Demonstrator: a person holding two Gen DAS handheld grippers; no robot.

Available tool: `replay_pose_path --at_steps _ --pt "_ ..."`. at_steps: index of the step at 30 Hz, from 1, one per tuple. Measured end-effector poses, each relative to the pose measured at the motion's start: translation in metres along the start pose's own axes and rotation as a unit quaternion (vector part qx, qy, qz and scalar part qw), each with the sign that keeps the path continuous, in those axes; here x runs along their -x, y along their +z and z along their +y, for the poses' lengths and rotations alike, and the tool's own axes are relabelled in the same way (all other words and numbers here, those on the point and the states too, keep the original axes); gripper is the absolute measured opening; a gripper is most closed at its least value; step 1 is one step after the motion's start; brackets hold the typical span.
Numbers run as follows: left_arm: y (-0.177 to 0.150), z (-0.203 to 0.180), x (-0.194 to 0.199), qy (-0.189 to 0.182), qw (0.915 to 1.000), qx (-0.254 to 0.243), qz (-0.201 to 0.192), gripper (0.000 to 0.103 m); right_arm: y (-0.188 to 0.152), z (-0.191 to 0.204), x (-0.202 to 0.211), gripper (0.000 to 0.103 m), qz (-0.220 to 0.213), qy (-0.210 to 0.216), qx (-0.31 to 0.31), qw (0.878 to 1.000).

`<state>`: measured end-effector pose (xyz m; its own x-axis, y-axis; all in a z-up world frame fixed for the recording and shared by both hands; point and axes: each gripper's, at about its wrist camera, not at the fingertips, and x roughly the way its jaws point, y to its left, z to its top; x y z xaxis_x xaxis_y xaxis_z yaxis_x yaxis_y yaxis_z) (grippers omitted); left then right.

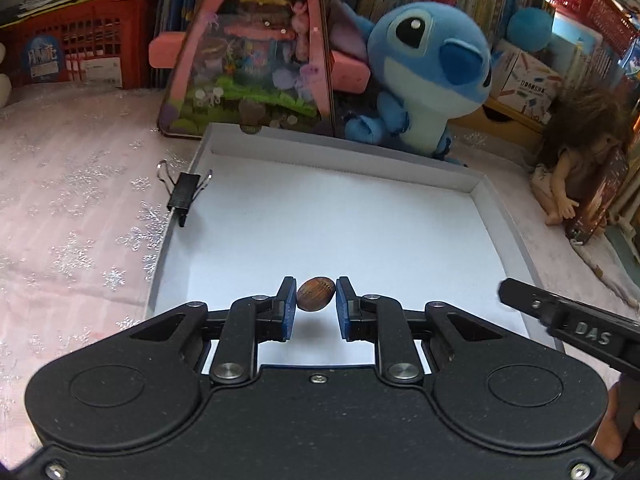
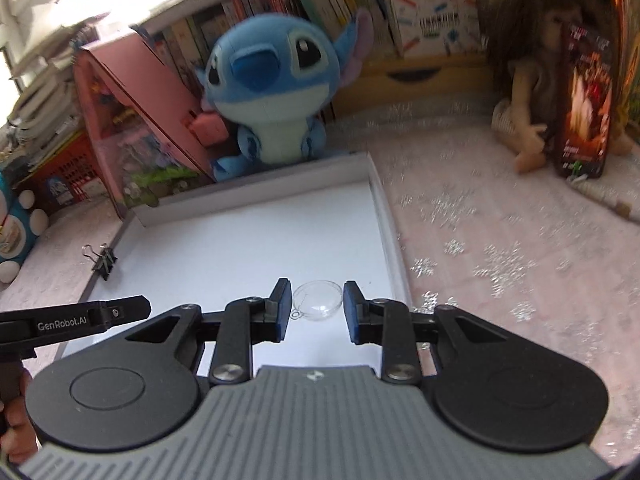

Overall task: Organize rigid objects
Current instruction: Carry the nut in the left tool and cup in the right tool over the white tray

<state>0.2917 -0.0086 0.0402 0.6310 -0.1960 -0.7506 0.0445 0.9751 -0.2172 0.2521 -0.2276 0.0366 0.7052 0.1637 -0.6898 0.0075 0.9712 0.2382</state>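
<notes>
My left gripper [image 1: 316,295] is shut on a small brown oval nut-like object [image 1: 316,294] and holds it just above the floor of a shallow white box lid [image 1: 224,142]. My right gripper [image 2: 317,303] is shut on a clear plastic half-sphere [image 2: 318,302] with a small loop at its left, over the same lid [image 2: 384,216]. A black binder clip [image 1: 185,195] is clipped on the lid's left rim; it also shows in the right wrist view [image 2: 103,260]. Each gripper's side shows at the edge of the other's view.
The lid lies on a pink cloth with silver snowflakes [image 1: 72,208]. Behind it stand a blue plush toy [image 1: 420,76], a pink toy house box [image 1: 248,48], a red crate [image 1: 80,48] and bookshelves. A doll with brown hair [image 2: 536,92] sits at the right.
</notes>
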Motion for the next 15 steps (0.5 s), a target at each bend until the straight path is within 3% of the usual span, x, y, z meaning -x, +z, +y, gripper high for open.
replay_pose_path --at_steps 15 --pt "0.005 -0.011 -0.022 -0.018 0.9995 -0.008 0.023 0.020 0.008 0.013 -0.026 0.033 0.021 -0.001 0.009 1.000"
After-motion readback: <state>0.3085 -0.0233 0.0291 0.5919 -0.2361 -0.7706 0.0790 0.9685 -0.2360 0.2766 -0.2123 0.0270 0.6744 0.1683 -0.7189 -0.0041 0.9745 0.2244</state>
